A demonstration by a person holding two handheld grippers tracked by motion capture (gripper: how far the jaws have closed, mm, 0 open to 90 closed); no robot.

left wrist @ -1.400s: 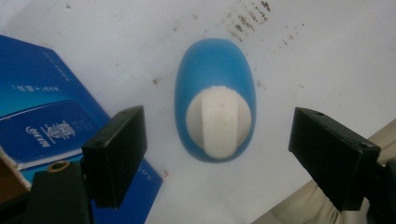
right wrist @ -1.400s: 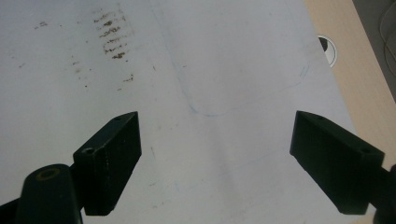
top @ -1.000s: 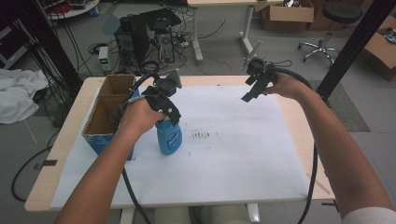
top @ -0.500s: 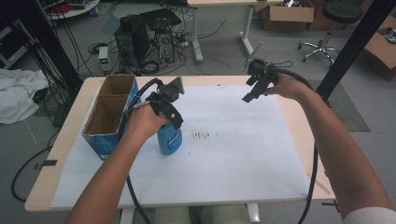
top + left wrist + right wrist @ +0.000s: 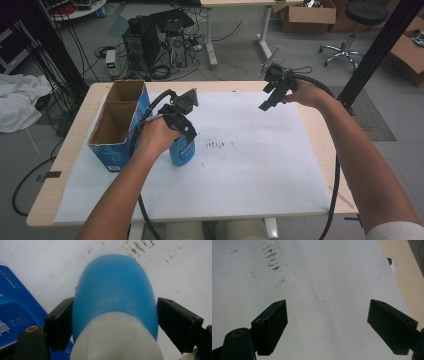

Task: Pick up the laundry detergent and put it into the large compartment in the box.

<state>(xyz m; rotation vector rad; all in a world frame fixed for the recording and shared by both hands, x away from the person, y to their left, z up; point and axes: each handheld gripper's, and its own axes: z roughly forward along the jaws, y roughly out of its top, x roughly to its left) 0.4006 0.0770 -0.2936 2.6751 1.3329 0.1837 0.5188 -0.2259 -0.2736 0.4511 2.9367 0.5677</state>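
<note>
A blue plastic bottle (image 5: 181, 151) with a white top stands on the white paper just right of the box. My left gripper (image 5: 184, 136) comes down over it. In the left gripper view the bottle (image 5: 115, 290) fills the gap in my left gripper (image 5: 115, 322), whose jaws are spread wide, one against its left side and one just off its right. My right gripper (image 5: 267, 102) hangs open above the far right of the paper. In the right gripper view my right gripper (image 5: 327, 322) has nothing between its jaws.
A blue cardboard box (image 5: 115, 160) with two open compartments stands at the table's left, close to the bottle; its blue side (image 5: 15, 315) also appears beside the left jaw. White paper (image 5: 250, 175) with brown smudges (image 5: 217, 145) covers the wooden table (image 5: 65, 200). Computer gear and cables lie on the floor behind.
My left hand has shifted slightly toward the near side over the bottle, which stays about where it was. The right gripper has held still.
</note>
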